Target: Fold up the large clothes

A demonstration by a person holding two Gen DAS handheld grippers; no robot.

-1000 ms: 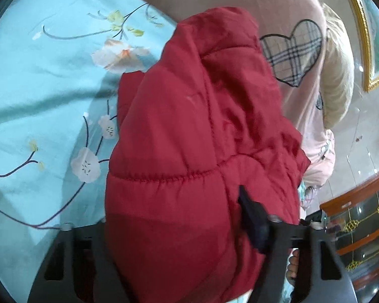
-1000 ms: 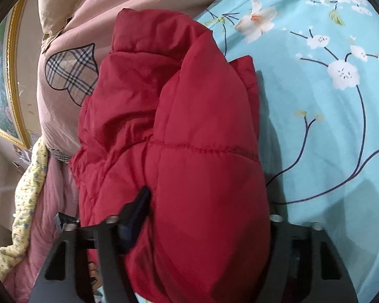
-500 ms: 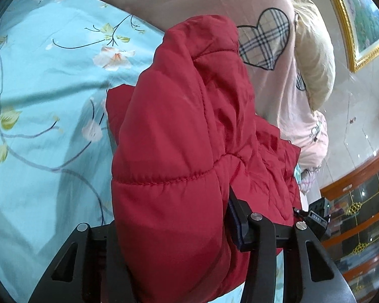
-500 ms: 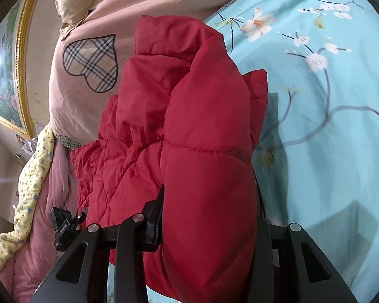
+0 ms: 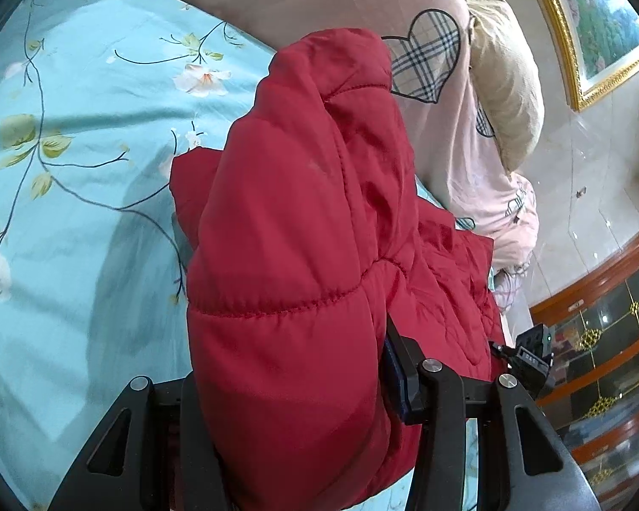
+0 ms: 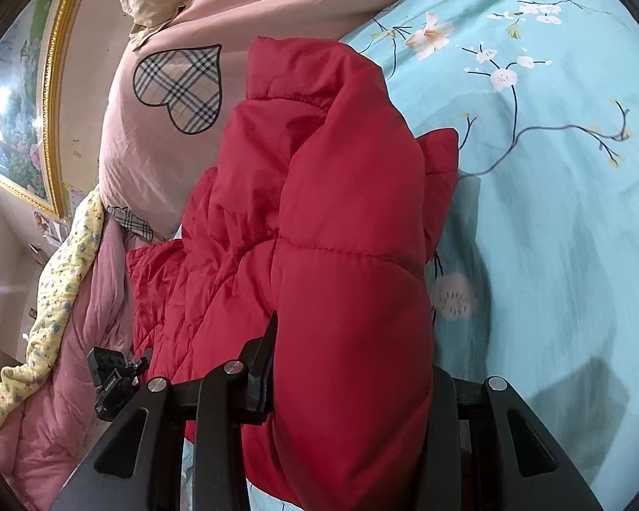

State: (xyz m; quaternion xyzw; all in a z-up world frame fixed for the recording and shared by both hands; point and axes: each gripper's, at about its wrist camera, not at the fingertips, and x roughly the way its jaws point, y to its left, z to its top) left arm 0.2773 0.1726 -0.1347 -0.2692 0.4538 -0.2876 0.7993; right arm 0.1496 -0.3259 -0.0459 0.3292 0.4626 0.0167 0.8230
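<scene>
A red quilted puffer jacket (image 5: 302, 230) hangs bunched above the light-blue floral bedsheet (image 5: 76, 162). My left gripper (image 5: 294, 387) is shut on a thick fold of it, and the padding hides the fingertips. In the right wrist view the same red jacket (image 6: 332, 230) fills the middle. My right gripper (image 6: 349, 387) is shut on another thick fold of it. The other gripper's black tip shows past the jacket in the left wrist view (image 5: 530, 355) and in the right wrist view (image 6: 115, 377).
A pink duvet with plaid hearts (image 5: 430, 59) and a cream pillow (image 5: 507, 72) lie beyond the jacket. A gold-framed picture (image 5: 592, 21) hangs on the wall. A wooden cabinet (image 5: 609, 340) stands beside the bed. A pink quilt and a yellow floral cloth (image 6: 59, 281) lie to the side.
Both grippers have lifted and drawn back with the jacket. More of the bedsheet, pillows and wall shows now. Both grips are unchanged.
</scene>
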